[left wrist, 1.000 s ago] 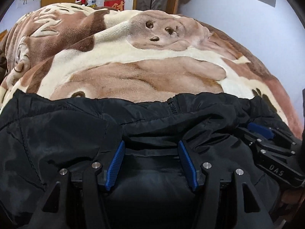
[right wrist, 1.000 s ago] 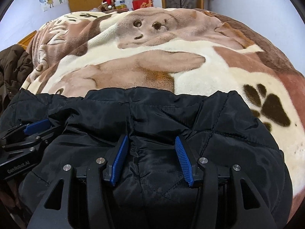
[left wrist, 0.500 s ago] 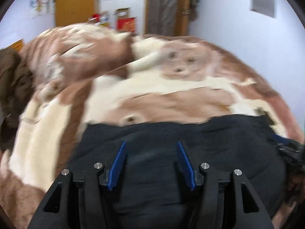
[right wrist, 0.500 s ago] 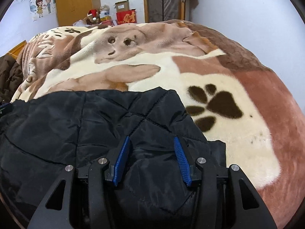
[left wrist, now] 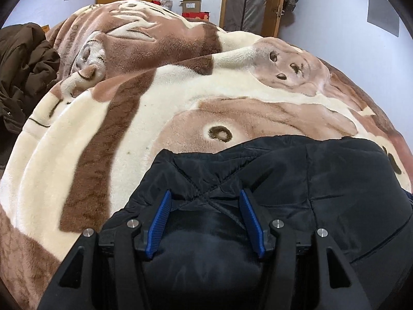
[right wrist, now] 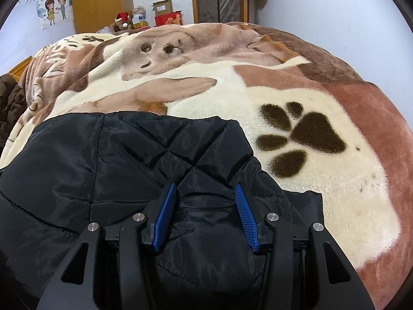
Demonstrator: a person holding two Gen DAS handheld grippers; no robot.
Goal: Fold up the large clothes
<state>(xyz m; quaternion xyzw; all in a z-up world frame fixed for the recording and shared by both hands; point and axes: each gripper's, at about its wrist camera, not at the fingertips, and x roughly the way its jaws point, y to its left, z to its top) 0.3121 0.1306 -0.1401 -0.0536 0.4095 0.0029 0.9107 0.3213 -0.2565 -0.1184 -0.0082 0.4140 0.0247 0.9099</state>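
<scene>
A black quilted jacket (left wrist: 296, 180) lies bunched on a plush brown-and-cream blanket (left wrist: 129, 134) printed with dogs and a dark paw print (right wrist: 302, 137). The left gripper (left wrist: 205, 208) points down over the jacket's left edge, its blue pads about half apart with puffy fabric bulging between them; whether they pinch it cannot be told. The right gripper (right wrist: 205, 201) sits the same way near the jacket's right edge, pads partly apart, padded cloth filling the gap, grip unclear. A dark brown coat (left wrist: 23, 69) lies heaped at the blanket's left side
</scene>
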